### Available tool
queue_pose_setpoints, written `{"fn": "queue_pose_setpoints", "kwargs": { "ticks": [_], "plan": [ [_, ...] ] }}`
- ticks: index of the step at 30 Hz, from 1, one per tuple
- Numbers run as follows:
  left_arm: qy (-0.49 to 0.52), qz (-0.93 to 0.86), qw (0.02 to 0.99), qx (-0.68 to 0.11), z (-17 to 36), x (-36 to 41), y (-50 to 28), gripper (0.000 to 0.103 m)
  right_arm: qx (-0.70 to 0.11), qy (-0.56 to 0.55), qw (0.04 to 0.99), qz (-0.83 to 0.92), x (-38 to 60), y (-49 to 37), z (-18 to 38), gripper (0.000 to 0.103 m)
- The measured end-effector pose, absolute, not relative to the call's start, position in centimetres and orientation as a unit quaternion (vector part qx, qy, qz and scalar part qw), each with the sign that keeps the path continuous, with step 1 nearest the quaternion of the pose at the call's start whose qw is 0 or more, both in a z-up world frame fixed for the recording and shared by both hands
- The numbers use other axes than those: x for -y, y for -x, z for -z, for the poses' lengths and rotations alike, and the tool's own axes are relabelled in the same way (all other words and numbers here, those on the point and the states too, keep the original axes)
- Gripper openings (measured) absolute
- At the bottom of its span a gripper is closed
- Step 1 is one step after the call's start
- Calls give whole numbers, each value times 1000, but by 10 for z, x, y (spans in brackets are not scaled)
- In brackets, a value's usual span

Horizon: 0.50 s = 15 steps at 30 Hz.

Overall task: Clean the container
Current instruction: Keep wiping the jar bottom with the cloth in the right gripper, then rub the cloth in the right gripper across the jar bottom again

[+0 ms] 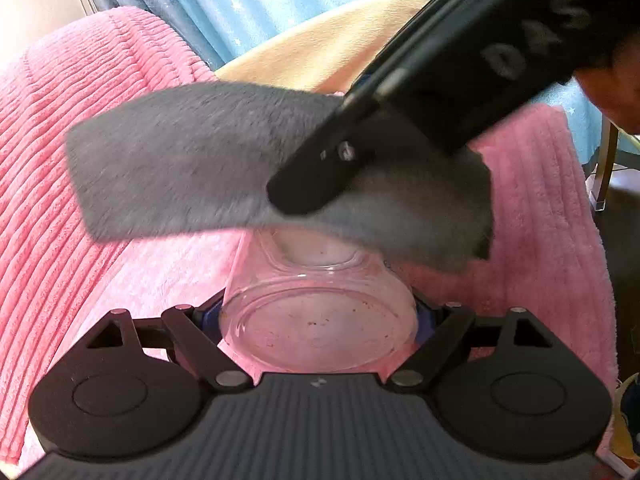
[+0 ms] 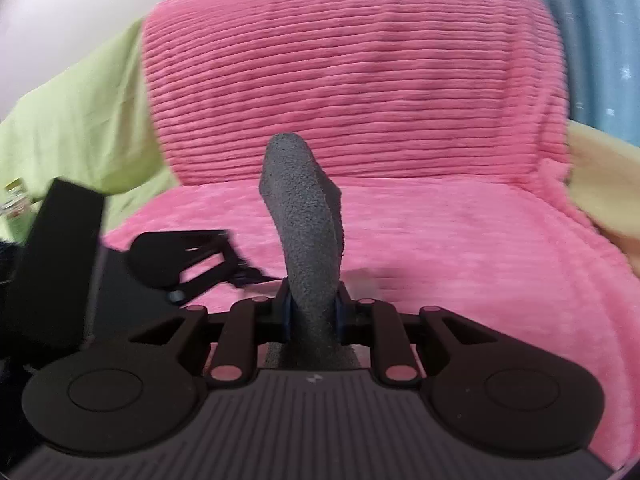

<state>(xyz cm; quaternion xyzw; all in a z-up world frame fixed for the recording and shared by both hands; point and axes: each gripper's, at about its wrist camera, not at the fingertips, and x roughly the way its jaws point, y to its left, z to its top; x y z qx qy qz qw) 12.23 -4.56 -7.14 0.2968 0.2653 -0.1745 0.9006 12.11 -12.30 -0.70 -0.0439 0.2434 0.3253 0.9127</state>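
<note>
Left gripper (image 1: 318, 320) clamps the clear jar (image 1: 318, 320); right gripper (image 2: 312, 316) pinches a grey cloth (image 2: 304, 216). Feed cloth squarely into the mouth, jar steady.

Both grippers are matte black, ribbed bases, silver pivot pins, blue-padded fingers (image 2: 286, 312), white "DAS" lettering.

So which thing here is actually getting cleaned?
Look at the pink blanket, then at the left gripper in front of it. Clamped there is a clear jar under the grey cloth: the only see-through thing, with brown specks inside.
</note>
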Motion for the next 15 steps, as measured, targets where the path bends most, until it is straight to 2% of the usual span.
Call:
{"fn": "queue_pose_setpoints", "kwargs": {
  "ticks": [6, 12, 15],
  "plan": [
    [-294, 177, 902, -263, 70, 45, -122, 86, -244, 42, 925, -289, 131, -128, 9, 16],
    [-134, 216, 913, -318, 59, 15, -136, 86, -251, 27, 922, -293, 137, -127, 8, 16],
    [-201, 199, 914, -292, 63, 27, -124, 85, -252, 24, 919, -302, 138, -125, 7, 17]
  ]
}}
